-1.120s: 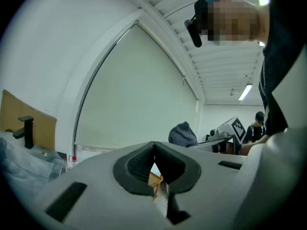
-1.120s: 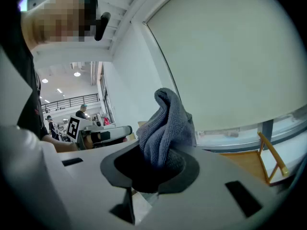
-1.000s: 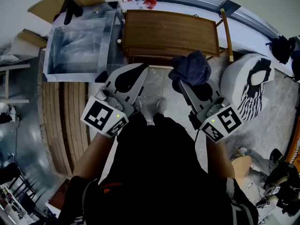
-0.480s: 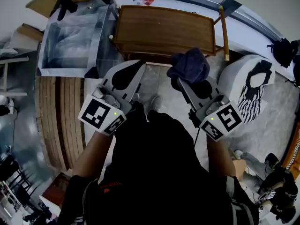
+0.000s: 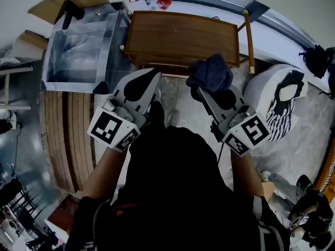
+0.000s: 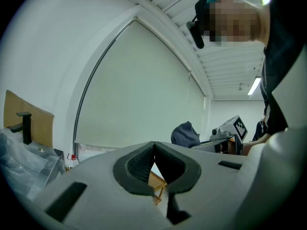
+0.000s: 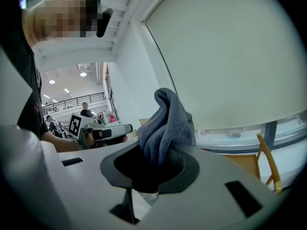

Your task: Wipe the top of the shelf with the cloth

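Note:
The brown wooden shelf top (image 5: 183, 38) lies ahead of both grippers in the head view. A bunched dark blue cloth (image 5: 212, 73) sticks up from my right gripper (image 5: 205, 90), which is shut on it, just short of the shelf's near edge. In the right gripper view the cloth (image 7: 165, 123) rises from between the jaws of the right gripper (image 7: 153, 169). My left gripper (image 5: 145, 83) is shut and holds nothing, level with the right one and short of the shelf's left front corner. The left gripper (image 6: 153, 152) has its pads touching, and the cloth (image 6: 186, 133) shows off to its right.
A clear plastic bin (image 5: 84, 46) stands against the shelf's left side. A wooden pole (image 5: 250, 35) leans at the shelf's right end. A white rounded seat (image 5: 267, 95) with a striped item sits at the right. Slatted wooden boards (image 5: 68, 135) lie on the floor at the left.
The head view has drifted a little, so the shelf sits slightly farther left. Both grippers keep their pose, and the cloth stays in the right one.

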The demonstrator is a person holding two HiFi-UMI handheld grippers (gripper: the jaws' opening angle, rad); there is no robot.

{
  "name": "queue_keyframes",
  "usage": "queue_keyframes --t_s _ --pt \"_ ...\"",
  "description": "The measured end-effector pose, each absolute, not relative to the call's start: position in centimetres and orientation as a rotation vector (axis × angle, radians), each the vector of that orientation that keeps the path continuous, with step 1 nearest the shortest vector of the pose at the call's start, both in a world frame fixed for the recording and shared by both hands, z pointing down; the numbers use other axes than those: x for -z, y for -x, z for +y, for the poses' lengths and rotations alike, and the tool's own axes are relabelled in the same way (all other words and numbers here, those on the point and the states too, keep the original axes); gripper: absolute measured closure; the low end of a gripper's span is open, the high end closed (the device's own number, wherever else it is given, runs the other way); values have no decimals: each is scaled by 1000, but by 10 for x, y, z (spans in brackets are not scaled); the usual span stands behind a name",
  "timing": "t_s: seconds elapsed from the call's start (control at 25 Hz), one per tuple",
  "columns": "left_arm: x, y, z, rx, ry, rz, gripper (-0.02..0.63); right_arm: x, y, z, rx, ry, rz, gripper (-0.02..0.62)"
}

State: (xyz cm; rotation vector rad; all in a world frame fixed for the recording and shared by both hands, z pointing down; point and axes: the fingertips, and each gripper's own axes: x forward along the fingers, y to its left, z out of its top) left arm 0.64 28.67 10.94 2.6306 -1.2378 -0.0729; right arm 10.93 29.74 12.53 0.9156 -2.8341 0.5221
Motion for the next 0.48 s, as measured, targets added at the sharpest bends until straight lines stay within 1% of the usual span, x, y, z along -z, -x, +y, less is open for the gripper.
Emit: queue_keyframes --t_s 0.48 --pt "-117 10 237 91 -2625 -1229 588 -133 -94 249 -528 -923 -2813 517"
